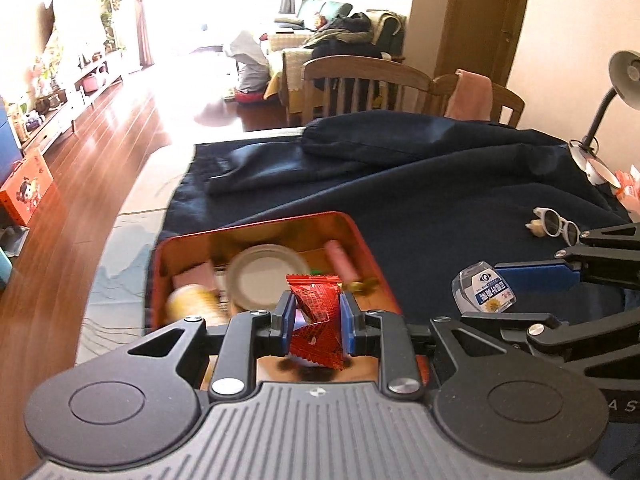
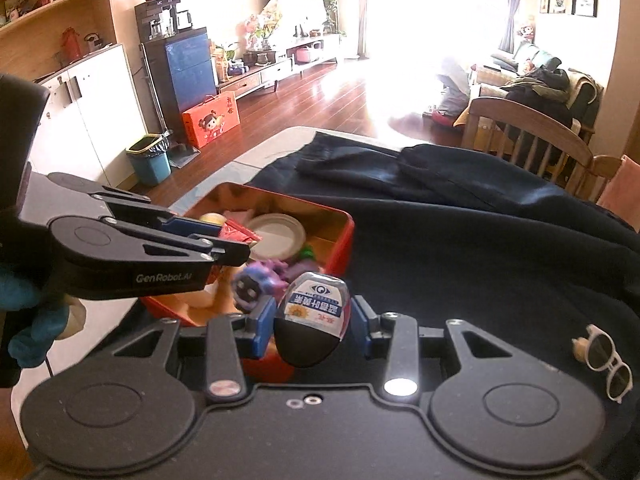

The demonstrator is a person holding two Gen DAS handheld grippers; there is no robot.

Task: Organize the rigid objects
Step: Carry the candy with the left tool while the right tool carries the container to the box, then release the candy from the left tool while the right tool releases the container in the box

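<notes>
My left gripper (image 1: 316, 312) is shut on a red foil packet (image 1: 318, 316) and holds it above the near end of an open red tin box (image 1: 256, 226). The tin holds a white round lid (image 1: 262, 274), a pink tube and other small items. My right gripper (image 2: 312, 320) is shut on an egg-shaped case (image 2: 314, 322) with a clear labelled top and black bottom, just right of the tin (image 2: 336, 216). The case also shows in the left wrist view (image 1: 482, 290). The left gripper with the red packet (image 2: 236, 234) shows in the right wrist view over the tin.
A dark blue cloth (image 1: 440, 200) covers the table, with a folded dark garment (image 1: 400, 136) at the far side. White sunglasses (image 1: 558, 226) lie to the right, also in the right wrist view (image 2: 604, 360). A desk lamp (image 1: 616, 92) stands far right. Wooden chairs (image 1: 360, 84) stand behind the table.
</notes>
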